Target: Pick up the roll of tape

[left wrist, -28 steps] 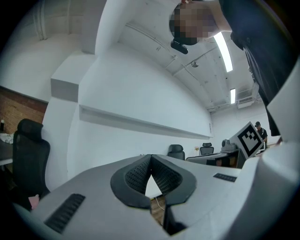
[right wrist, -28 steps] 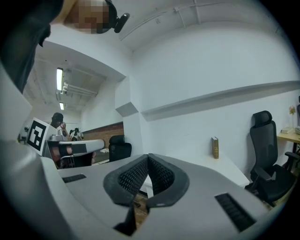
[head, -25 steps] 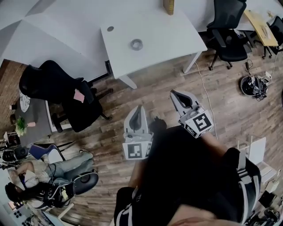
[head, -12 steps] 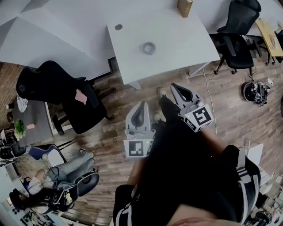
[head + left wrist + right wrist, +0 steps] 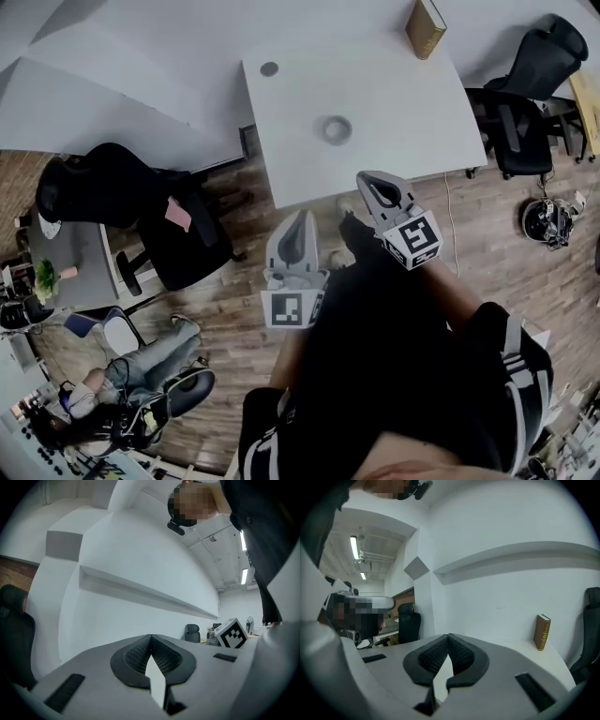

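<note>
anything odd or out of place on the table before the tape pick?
Nothing stands out. The tape lies flat near the middle of the table, the book stands upright at the far edge, nothing spilled. The left gripper and right gripper are shut, empty, short of the tape.

We're finding bright, even indoor light w/ soft shadows. Ceiling tube lights [image 5: 354, 548] are glaring in right gripper view. Both gripper views are bowing hard, corners going black, near fgd blurring. Head view: roll of tape [image 5: 337, 129] is reading low-contrast on washed-out white table [image 5: 412, 103].
</note>
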